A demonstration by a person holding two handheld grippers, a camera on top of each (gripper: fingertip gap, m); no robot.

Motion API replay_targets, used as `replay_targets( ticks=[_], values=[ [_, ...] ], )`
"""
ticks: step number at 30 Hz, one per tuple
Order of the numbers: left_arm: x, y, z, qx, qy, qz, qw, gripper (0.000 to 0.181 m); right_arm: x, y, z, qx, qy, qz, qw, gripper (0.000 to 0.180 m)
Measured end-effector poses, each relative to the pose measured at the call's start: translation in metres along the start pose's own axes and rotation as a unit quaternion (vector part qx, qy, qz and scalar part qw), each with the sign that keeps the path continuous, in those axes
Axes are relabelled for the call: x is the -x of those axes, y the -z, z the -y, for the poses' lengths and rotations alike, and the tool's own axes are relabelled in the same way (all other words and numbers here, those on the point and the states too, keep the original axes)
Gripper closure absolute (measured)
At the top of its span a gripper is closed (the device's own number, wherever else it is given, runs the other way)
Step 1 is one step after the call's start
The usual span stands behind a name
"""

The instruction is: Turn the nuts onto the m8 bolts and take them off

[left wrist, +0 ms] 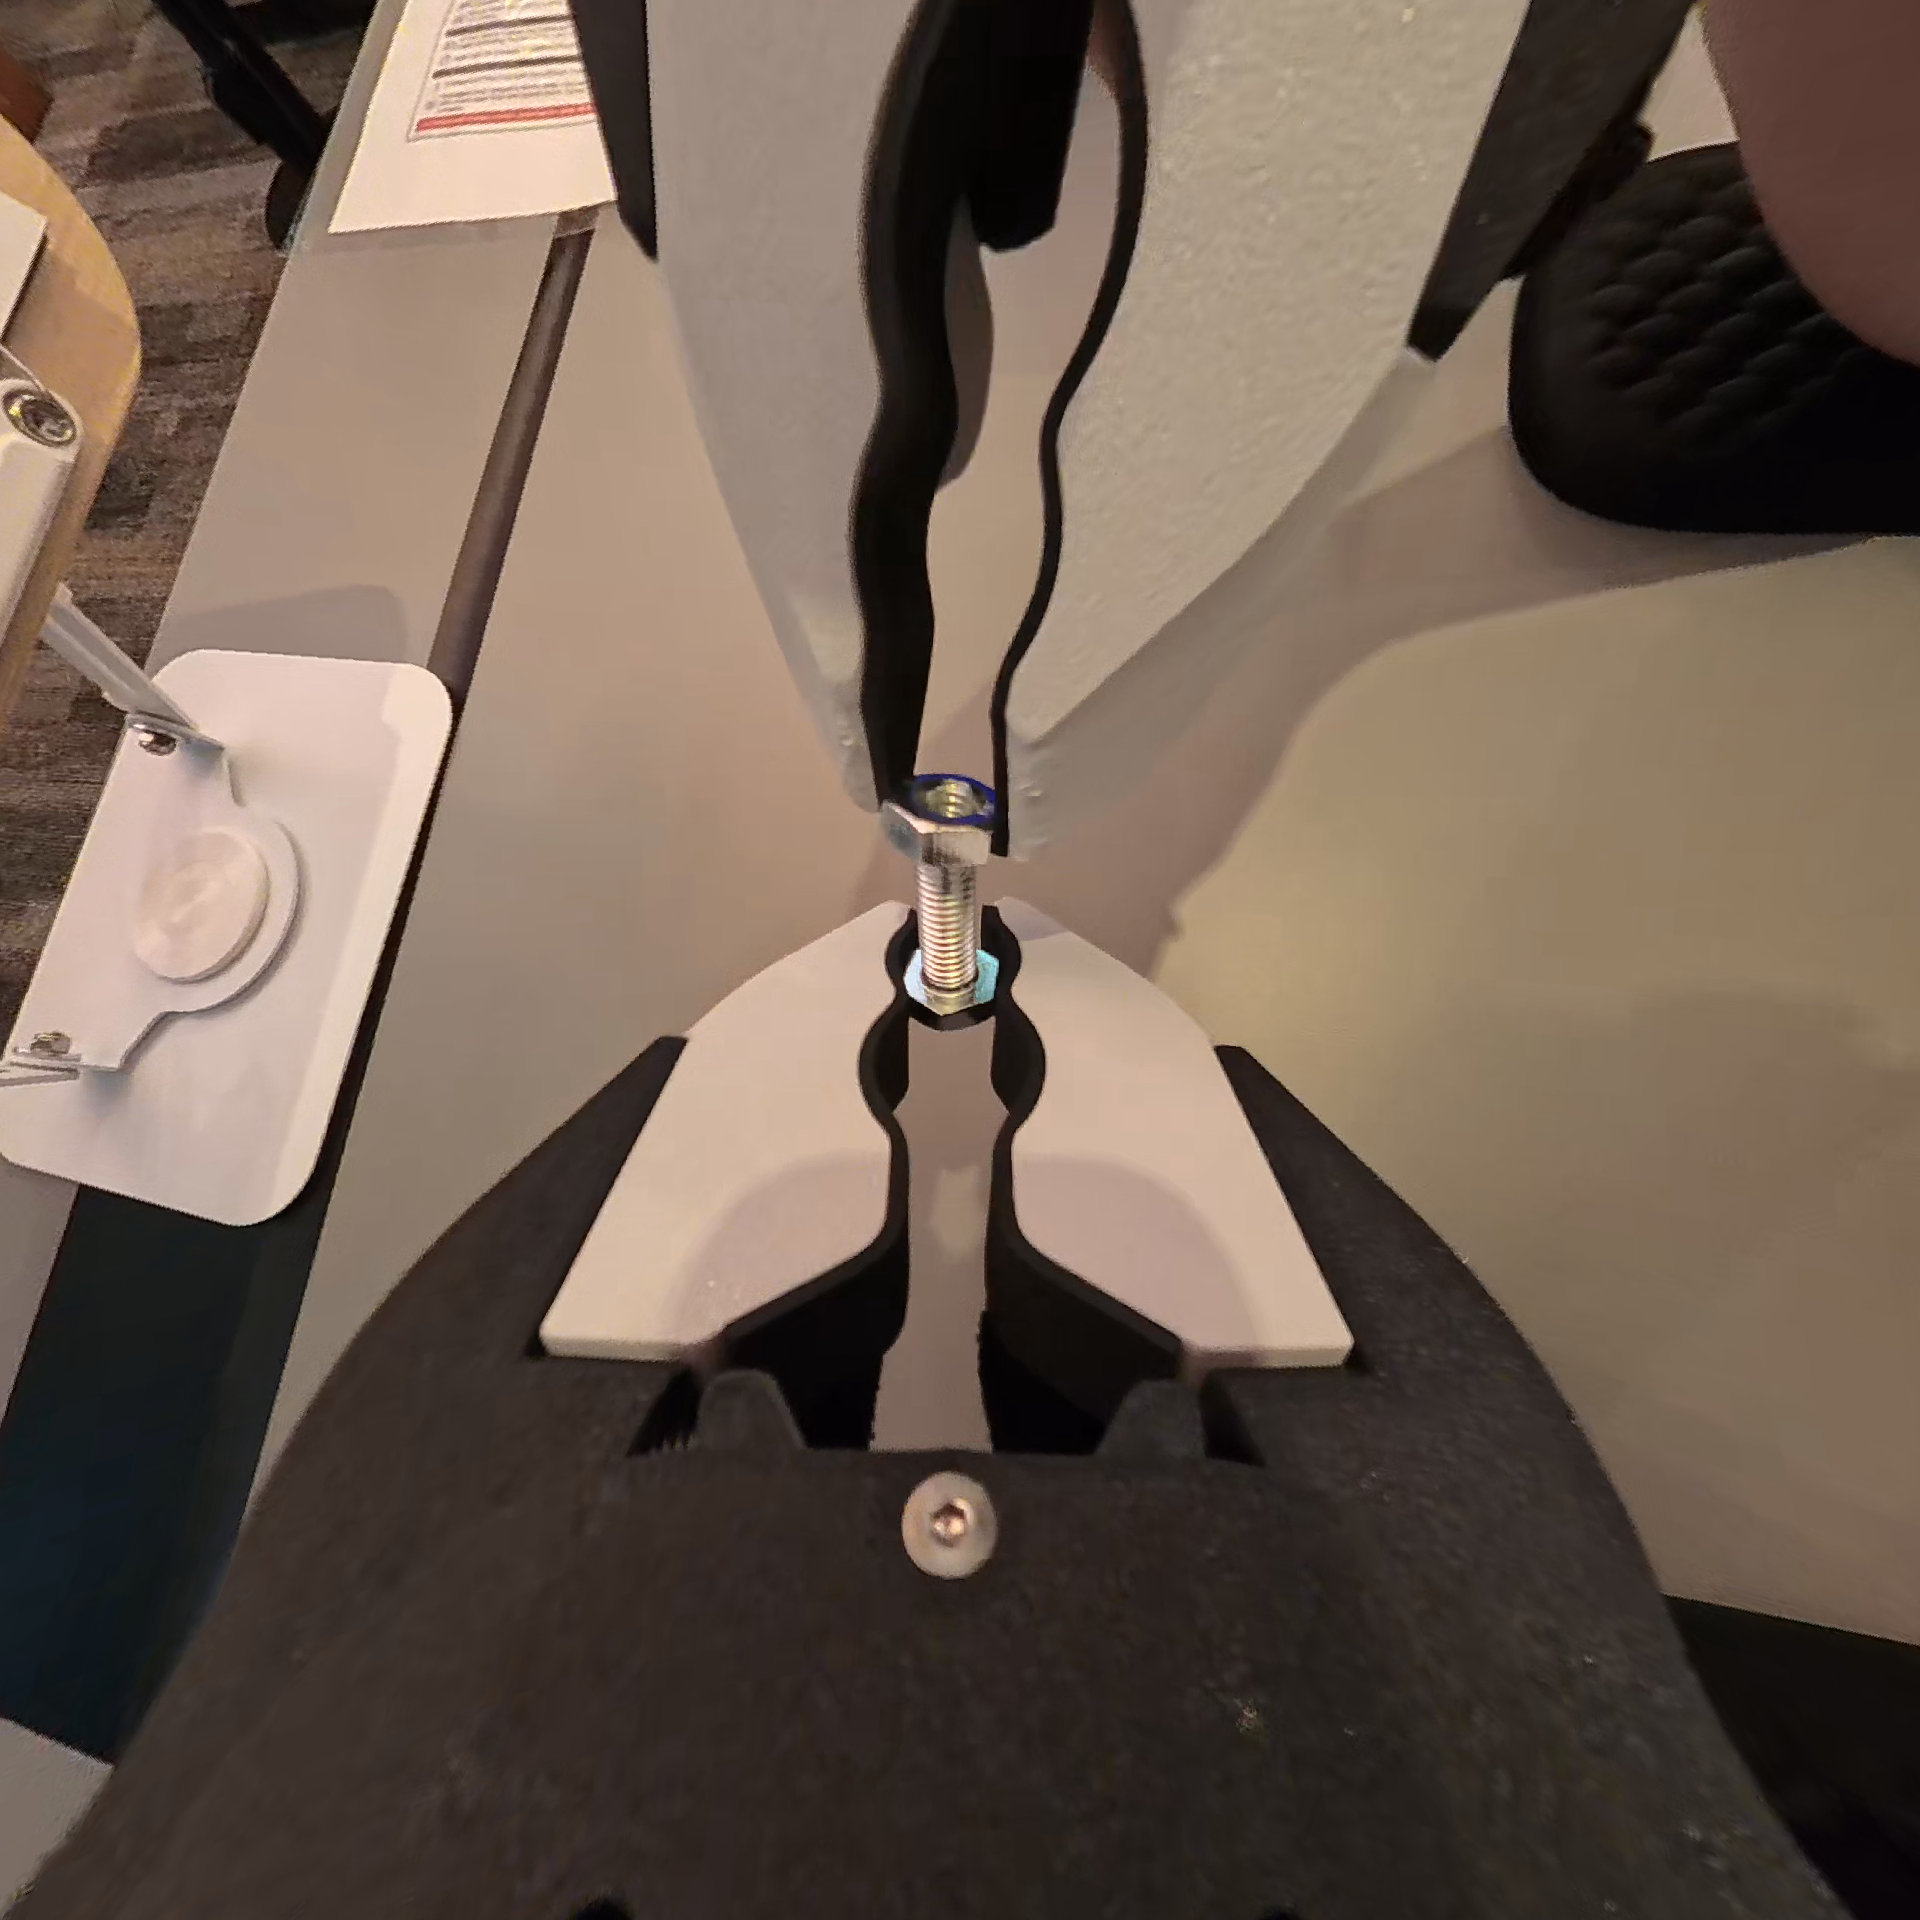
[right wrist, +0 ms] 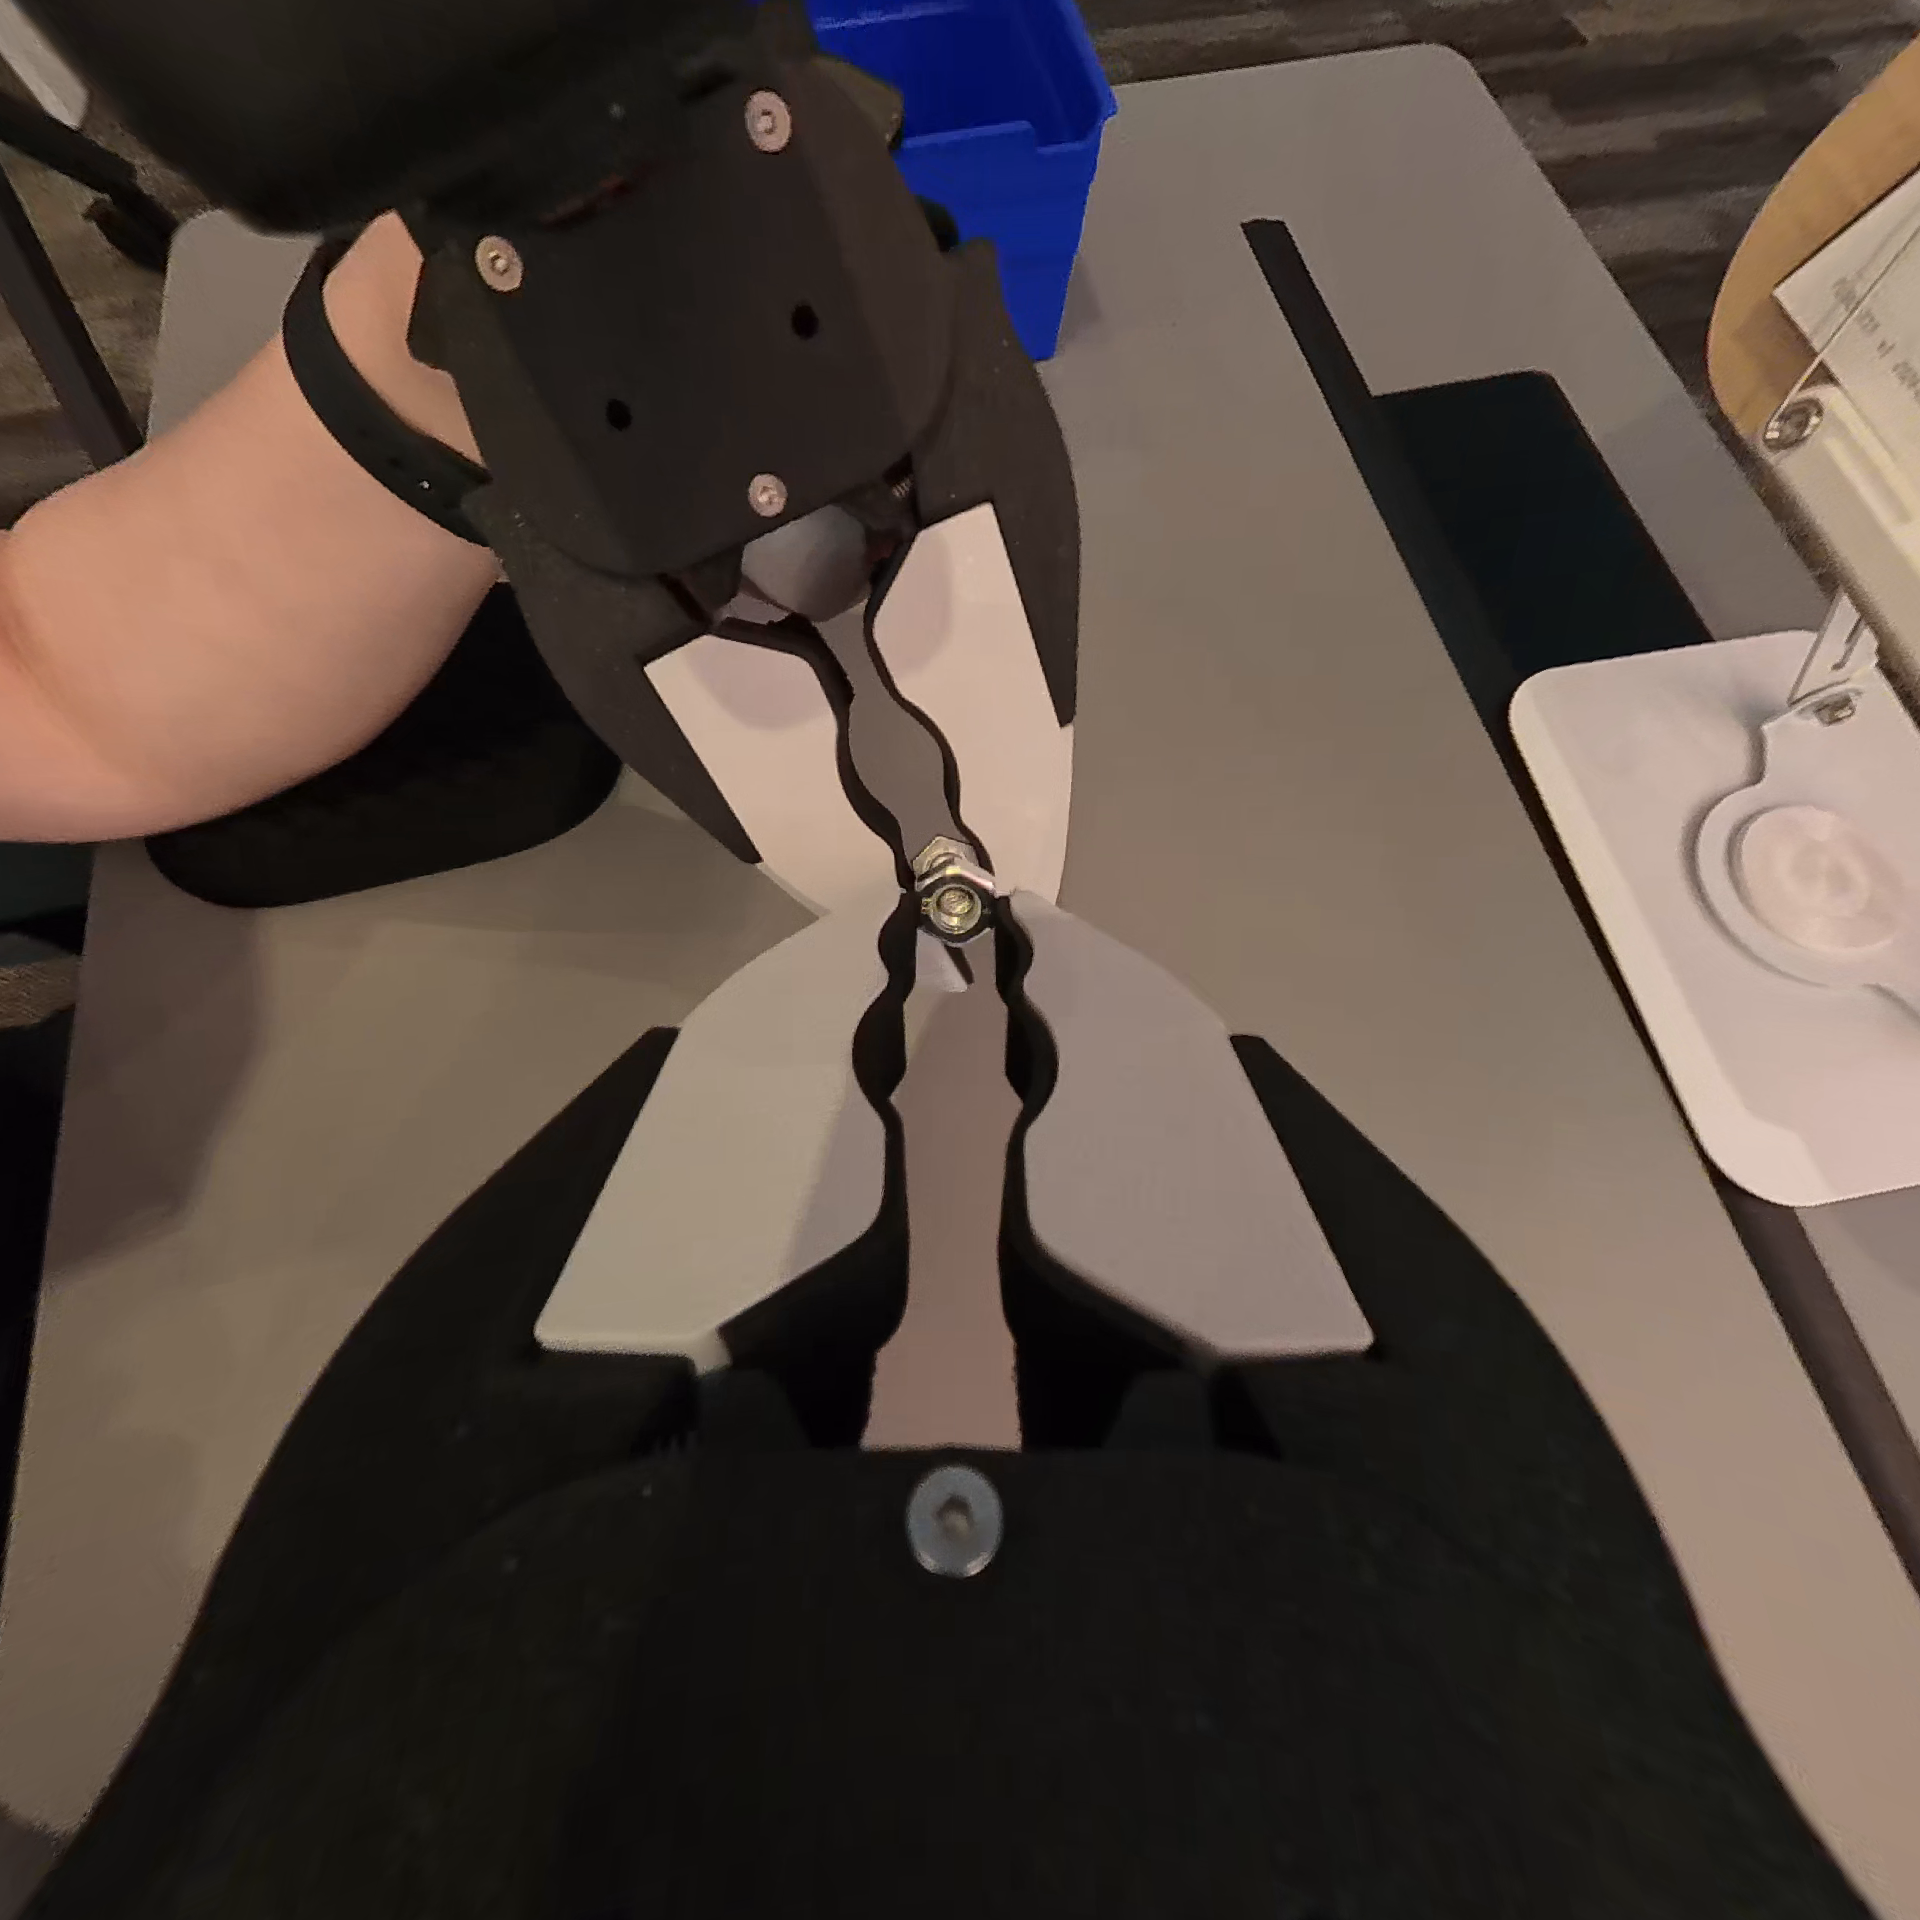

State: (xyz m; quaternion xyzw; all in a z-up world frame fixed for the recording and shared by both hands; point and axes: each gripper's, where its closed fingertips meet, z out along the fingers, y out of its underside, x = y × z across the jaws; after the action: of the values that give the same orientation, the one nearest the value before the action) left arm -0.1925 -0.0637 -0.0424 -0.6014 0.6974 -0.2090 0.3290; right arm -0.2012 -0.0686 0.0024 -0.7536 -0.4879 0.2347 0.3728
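The left hand-held gripper (left wrist: 948,971) clamps the silver threaded bolt (left wrist: 943,930) by its head, preventing rotation. Above it, the right hand-held gripper (left wrist: 940,816) grips the silver hexagonal nut (left wrist: 938,821) at the bolt's tip for turning.

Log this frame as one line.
left tool: shut on silver hex bolt head | right tool: shut on silver nut | nut at thread tip | held above grey table
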Motion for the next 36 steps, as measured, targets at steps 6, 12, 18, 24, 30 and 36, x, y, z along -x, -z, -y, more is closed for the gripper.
replay_targets(
  ticks=[6,12,18,24,30,36],
  values=[
    [-0.004,-0.002,-0.002,0.017,-0.019,0.001,1.0,0.17,0.004,0.001,-0.007,0.021,0.027,0.008,0.999,0.166],
    [-0.02,-0.006,-0.008,0.049,-0.043,-0.033,0.997,0.17,0.016,0.0,-0.02,0.06,0.108,0.02,0.992,0.166],
    [-0.02,-0.011,-0.014,0.08,-0.046,-0.025,0.995,0.17,0.015,-0.005,-0.024,0.077,0.06,0.027,0.995,0.166],
    [-0.007,-0.008,-0.019,0.091,-0.036,0.009,0.995,0.17,0.007,-0.011,-0.019,0.051,-0.07,0.044,0.995,0.166],
    [-0.003,-0.01,-0.022,0.108,-0.041,0.024,0.993,0.17,0.005,-0.013,-0.021,0.043,-0.134,0.067,0.988,0.166],
    [-0.003,-0.008,-0.018,0.098,-0.041,0.027,0.994,0.17,0.005,-0.01,-0.018,0.025,-0.171,0.087,0.981,0.166]
  ],
)
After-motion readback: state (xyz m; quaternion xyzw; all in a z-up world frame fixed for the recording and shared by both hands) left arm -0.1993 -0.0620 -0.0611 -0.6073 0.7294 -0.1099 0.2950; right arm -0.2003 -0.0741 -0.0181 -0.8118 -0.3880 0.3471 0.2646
